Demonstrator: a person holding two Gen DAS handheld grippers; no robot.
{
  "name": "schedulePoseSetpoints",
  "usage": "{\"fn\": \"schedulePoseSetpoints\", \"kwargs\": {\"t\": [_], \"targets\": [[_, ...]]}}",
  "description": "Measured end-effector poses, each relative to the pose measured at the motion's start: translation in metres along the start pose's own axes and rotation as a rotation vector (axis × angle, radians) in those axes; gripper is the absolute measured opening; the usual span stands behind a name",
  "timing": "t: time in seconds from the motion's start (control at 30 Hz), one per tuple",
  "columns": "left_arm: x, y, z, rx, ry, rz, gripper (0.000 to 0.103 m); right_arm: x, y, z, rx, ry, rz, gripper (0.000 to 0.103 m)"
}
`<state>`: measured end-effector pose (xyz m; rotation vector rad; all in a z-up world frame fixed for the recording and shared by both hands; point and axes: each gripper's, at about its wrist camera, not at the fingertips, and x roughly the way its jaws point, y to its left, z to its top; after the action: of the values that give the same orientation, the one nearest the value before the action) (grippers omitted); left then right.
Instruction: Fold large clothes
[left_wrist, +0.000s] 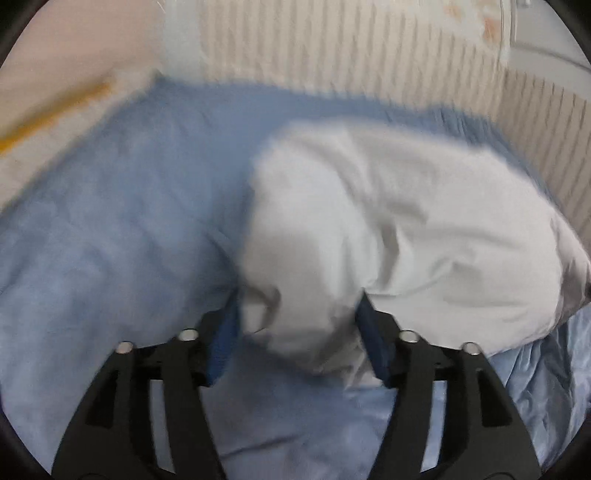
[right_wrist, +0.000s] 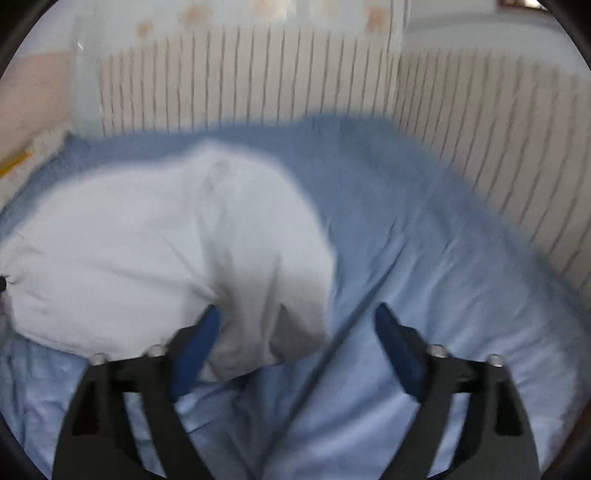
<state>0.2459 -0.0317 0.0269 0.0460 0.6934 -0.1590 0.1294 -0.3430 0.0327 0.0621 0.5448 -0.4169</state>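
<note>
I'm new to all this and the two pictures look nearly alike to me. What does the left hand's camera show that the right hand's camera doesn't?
Only the left view shows the left gripper, with a bunched end of the white garment filling the gap between its blue fingers.

Only the right view shows the right gripper, standing wide, with the garment's other end beside only its left finger and bare sheet before the other.

Both show the white garment lying on a blue bedsheet, a ribbed panel behind, and motion blur.

White garment: soft matt cloth, creased. Blue sheet: smooth matt fabric. Headboard: ribbed padding.
</note>
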Motion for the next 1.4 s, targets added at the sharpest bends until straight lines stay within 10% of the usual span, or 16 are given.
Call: {"fn": "schedulePoseSetpoints", "kwargs": {"t": [0.07, 0.4, 0.93, 1.4], "targets": [[-0.064, -0.001, -0.011, 0.032, -0.206, 0.125, 0.099, -0.063, 0.006, -0.003, 0.004, -0.113, 0.036, 0.102], [-0.234, -0.021, -0.113, 0.181, -0.677, 0.127, 0.1, -0.18, 0.064, -0.096, -0.047, -0.265, 0.172, 0.102], [-0.155, -0.021, -0.098, 0.19, -0.308, 0.119, 0.1, -0.187, 0.055, -0.096, -0.008, -0.375, 0.133, 0.102], [-0.168, -0.045, -0.103, 0.265, -0.342, 0.224, 0.1, -0.167, 0.01, -0.098, 0.191, -0.29, 0.145, 0.102]]}}
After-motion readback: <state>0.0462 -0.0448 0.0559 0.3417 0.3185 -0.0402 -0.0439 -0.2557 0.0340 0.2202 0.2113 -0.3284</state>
